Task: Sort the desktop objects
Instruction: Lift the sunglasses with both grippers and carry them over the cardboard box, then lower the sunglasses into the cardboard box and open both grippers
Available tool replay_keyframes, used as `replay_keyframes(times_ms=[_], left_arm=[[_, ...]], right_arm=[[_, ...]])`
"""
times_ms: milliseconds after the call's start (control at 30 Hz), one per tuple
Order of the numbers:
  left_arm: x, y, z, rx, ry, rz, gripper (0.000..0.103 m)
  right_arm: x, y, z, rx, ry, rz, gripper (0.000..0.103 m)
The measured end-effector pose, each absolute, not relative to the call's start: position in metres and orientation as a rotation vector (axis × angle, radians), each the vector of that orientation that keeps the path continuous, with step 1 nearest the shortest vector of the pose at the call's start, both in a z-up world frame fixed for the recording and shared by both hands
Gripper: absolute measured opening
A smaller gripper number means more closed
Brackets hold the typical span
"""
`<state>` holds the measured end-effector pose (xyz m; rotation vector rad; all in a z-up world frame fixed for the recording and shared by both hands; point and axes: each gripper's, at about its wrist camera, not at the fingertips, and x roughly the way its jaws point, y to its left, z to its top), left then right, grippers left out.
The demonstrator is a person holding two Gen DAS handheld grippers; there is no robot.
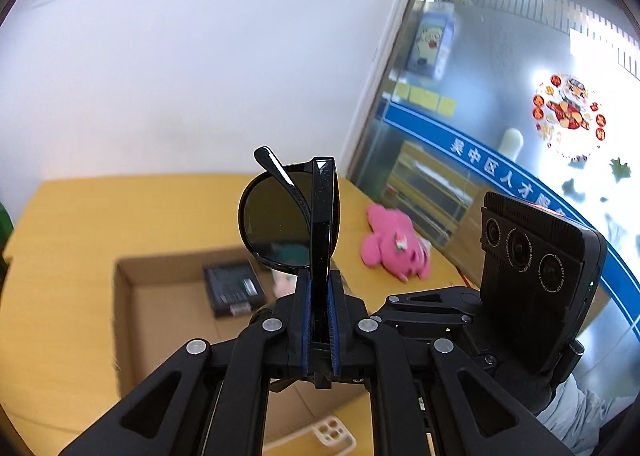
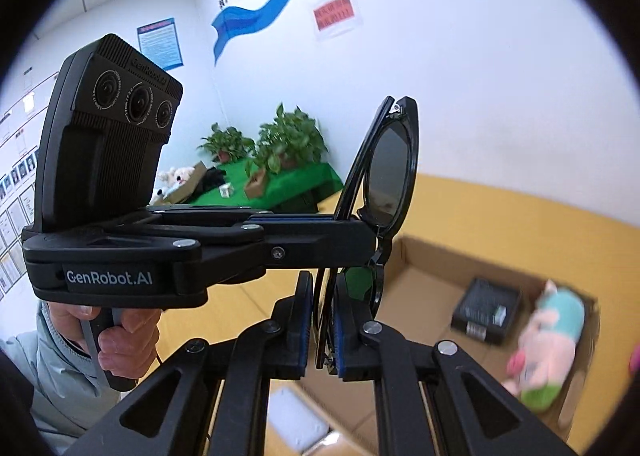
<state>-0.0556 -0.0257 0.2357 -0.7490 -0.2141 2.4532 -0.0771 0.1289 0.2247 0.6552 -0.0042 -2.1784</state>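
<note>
A pair of glossy black plastic sunglasses with dark round lenses is held in the air above the yellow table, standing on end with one lens up. In the open brown cardboard box on that table lie a flat black rectangular case and a pink-and-teal plush toy. A bright pink plush animal lies on the tabletop beside the box, near the table's right edge.

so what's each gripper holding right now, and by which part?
Both hold one pair of sunglasses. The left gripper clamps the frame's end; the right gripper clamps a thin dark part, apparently a temple arm, near the other lens.
</note>
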Motion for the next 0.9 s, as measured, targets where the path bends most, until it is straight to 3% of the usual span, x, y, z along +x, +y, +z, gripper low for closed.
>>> replay_keyframes(times_ms=[433, 633, 900], left_arm=[[-0.151, -0.054, 0.257, -0.76, -0.209, 2.493, 0.006], [-0.218, -0.063, 0.204, -0.9, -0.278, 2.447, 0.006], [-0.289, -0.069, 0.101, -1.187, -0.387, 2.381, 0.006]], right_arm=[[-0.17, 0.109, 0.251, 0.676, -0.031, -2.137, 0.008], [-0.235, 0.111, 0.201, 0.807, -0.159, -2.082, 0.008], [-0.314, 0.105, 0.085, 1.061, -0.327, -1.987, 0.008]])
